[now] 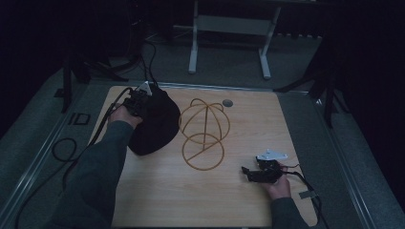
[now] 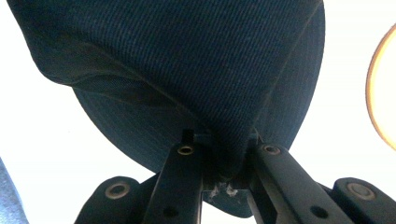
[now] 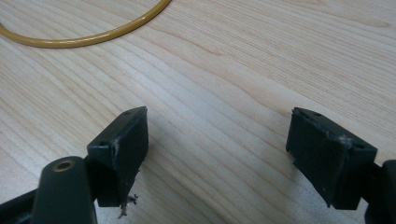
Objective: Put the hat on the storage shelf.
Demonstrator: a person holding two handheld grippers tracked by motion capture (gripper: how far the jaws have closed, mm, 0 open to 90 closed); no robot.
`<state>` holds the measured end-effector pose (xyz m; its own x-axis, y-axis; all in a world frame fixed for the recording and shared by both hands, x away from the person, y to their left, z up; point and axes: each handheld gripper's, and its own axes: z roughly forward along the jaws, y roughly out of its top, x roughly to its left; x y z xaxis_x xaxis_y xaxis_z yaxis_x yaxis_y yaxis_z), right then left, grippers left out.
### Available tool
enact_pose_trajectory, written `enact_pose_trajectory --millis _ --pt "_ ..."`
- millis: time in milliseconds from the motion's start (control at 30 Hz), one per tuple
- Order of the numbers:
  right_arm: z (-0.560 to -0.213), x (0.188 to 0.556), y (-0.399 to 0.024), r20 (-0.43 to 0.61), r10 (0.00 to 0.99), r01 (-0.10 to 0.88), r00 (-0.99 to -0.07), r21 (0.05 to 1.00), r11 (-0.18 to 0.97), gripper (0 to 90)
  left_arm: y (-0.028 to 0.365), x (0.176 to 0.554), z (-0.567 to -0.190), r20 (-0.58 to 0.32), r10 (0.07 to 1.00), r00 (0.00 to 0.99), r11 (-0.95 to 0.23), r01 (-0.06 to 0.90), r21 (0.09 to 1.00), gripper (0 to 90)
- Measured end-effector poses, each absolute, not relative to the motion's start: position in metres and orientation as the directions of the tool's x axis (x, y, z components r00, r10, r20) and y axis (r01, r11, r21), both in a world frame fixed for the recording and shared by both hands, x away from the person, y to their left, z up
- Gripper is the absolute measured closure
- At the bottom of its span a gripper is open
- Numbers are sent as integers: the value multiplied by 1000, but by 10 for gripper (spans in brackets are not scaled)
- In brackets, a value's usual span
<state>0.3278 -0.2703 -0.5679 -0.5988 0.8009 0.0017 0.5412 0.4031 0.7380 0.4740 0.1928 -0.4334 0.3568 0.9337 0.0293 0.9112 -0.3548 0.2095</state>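
While the left gripper (image 1: 137, 101) pinches the dark cap (image 1: 155, 125), the right gripper (image 1: 249, 174) rests open on the table (image 1: 157, 191).

Seen from above, the cap lies on the left half of the wooden table, its right edge just beside a yellow wire stand (image 1: 204, 133) made of looped hoops near the middle. In the left gripper view, the two black jaws are drawn close together with a fold of the cap's (image 2: 187, 70) ribbed fabric clamped between them, and a curve of the stand (image 2: 380, 93) shows at the right edge. The right gripper sits near the table's front right corner, well apart from the cap; in its own view the jaws stand wide with bare wood (image 3: 224, 93) between them and part of a yellow hoop (image 3: 84, 37) farther off.
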Motion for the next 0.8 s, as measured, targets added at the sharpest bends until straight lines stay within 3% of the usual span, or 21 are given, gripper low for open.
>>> enact_pose_trajectory --millis 800 --pt "-568 328 -270 1 801 540 -599 738 404 208 211 466 -408 25 895 445 -440 873 211 872"
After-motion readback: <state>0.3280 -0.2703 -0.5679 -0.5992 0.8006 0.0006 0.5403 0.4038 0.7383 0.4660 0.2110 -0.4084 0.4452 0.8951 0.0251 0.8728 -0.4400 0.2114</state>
